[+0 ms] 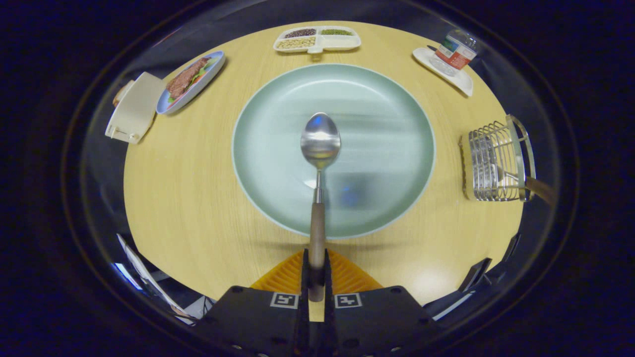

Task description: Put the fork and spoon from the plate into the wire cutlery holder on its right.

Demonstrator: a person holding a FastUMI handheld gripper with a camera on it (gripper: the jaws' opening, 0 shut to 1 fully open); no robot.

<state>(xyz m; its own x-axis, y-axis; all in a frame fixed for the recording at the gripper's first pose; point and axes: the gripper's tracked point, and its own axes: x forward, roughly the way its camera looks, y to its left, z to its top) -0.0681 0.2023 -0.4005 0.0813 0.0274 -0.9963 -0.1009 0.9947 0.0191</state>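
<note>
Claw [316, 270] grips the spoon [320, 148] — shiny bowl, brown handle — over the plate [397, 124].

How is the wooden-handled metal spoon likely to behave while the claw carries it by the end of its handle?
The wooden-handled metal spoon looks rigid, so it probably won't droop. The claw is shut on the handle's far end, leaving the metal bowl well ahead over the pale green round plate, so it may be nose-heavy and pivot downward. The rounded handle could twist.
</note>
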